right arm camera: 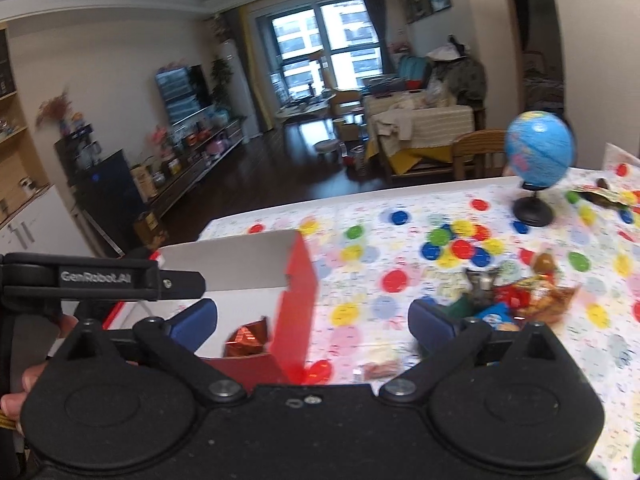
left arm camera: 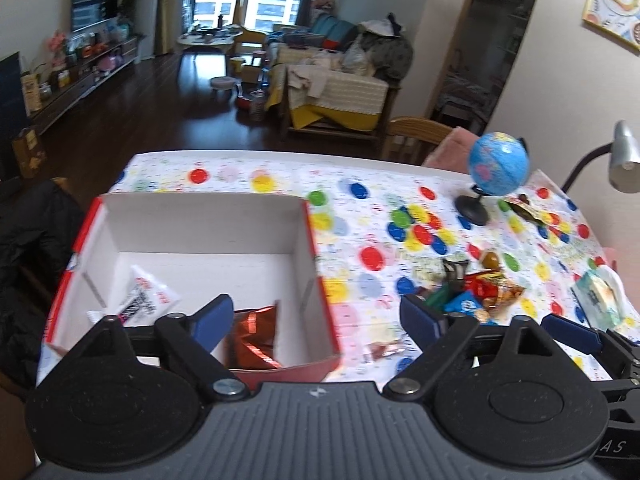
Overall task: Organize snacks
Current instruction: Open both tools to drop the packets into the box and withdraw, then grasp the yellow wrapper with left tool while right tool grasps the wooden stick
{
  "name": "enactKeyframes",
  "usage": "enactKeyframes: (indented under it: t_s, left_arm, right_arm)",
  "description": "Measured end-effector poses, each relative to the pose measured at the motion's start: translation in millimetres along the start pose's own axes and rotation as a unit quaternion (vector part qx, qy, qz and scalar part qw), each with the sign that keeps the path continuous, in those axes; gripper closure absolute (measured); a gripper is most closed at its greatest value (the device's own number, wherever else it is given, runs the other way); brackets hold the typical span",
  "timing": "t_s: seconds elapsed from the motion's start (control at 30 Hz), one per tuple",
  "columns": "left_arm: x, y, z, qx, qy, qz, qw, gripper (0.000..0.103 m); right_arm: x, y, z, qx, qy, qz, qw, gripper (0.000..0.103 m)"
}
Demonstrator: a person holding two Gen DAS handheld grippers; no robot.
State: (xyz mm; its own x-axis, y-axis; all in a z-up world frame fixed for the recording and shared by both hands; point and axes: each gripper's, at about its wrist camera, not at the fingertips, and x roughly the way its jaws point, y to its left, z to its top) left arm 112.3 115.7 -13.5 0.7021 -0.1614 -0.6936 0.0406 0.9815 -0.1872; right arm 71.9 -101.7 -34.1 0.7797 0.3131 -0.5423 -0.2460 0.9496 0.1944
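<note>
Both your grippers — left gripper (left arm camera: 316, 316), right gripper (right arm camera: 312, 322) — gape empty; next, reach right to the snack pile (left arm camera: 476, 288) for the box (left arm camera: 308, 240).

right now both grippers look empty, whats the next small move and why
Probably swing the right gripper toward the snack pile and pick one packet. Both it and the left gripper stand open with nothing between the fingers. The red-and-white box already holds a copper foil packet and a white packet, while the pile lies loose on the dotted tablecloth.
</note>
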Motion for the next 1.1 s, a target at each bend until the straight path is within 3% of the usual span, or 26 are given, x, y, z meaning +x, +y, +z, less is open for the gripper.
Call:
enactKeyframes:
  t_s: [0.1, 0.27, 0.63, 0.97, 1.1]
  left_arm:
    - [7, -16, -3, 0.007, 0.000, -0.015, 0.9999, 0.002]
    - [26, -42, -7, 0.018, 0.009, -0.029, 0.9994, 0.001]
    - [84, -93, -25, 0.040, 0.066, -0.010, 0.9970, 0.001]
    - [127, -115, -46, 0.036, 0.097, 0.030, 0.9942, 0.001]
    - [138, -122, -51, 0.033, 0.108, 0.035, 0.9929, 0.001]
  right_arm:
    - [-4, -18, -4, 0.011, 0.000, -0.023, 1.000, 0.000]
    - [-12, -50, -15, 0.027, -0.001, -0.060, 0.998, 0.000]
    - [-13, -117, -35, 0.026, 0.022, -0.142, 0.989, 0.000]
    - [20, -169, -49, 0.018, 0.069, -0.136, 0.988, 0.004]
    - [37, -182, -51, 0.000, 0.089, -0.120, 0.989, 0.014]
